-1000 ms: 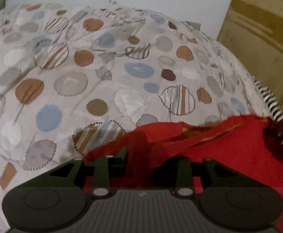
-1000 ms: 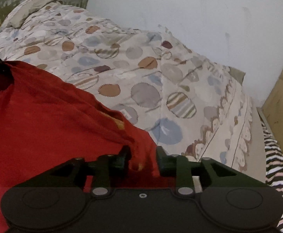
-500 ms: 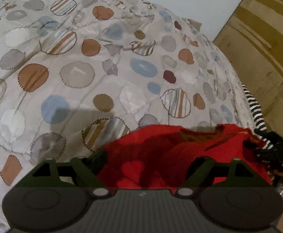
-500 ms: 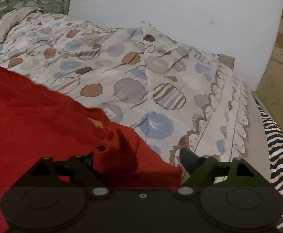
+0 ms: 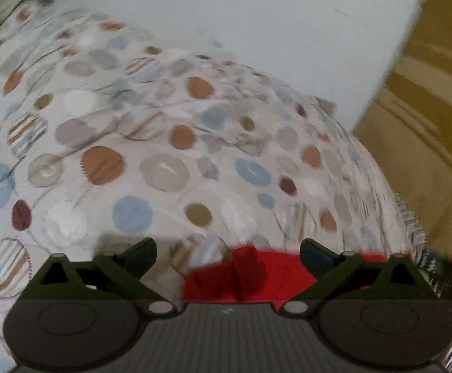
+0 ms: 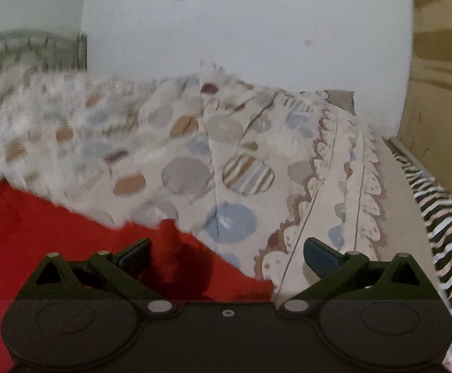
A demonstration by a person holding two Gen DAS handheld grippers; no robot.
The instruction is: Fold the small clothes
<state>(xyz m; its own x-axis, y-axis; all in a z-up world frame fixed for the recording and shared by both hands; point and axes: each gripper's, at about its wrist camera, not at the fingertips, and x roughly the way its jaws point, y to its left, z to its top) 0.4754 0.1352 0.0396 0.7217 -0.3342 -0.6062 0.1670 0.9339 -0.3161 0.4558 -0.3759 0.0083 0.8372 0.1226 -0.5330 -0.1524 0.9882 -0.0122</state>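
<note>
Both grippers' fingers stand wide apart, holding nothing — left gripper (image 5: 228, 250), right gripper (image 6: 227, 250). The red garment (image 6: 55, 236) lies on the bedspread (image 5: 163, 168), at six o'clock beneath each. Judged next: regrip a straight edge, not bunched cloth — fold flat.
</note>
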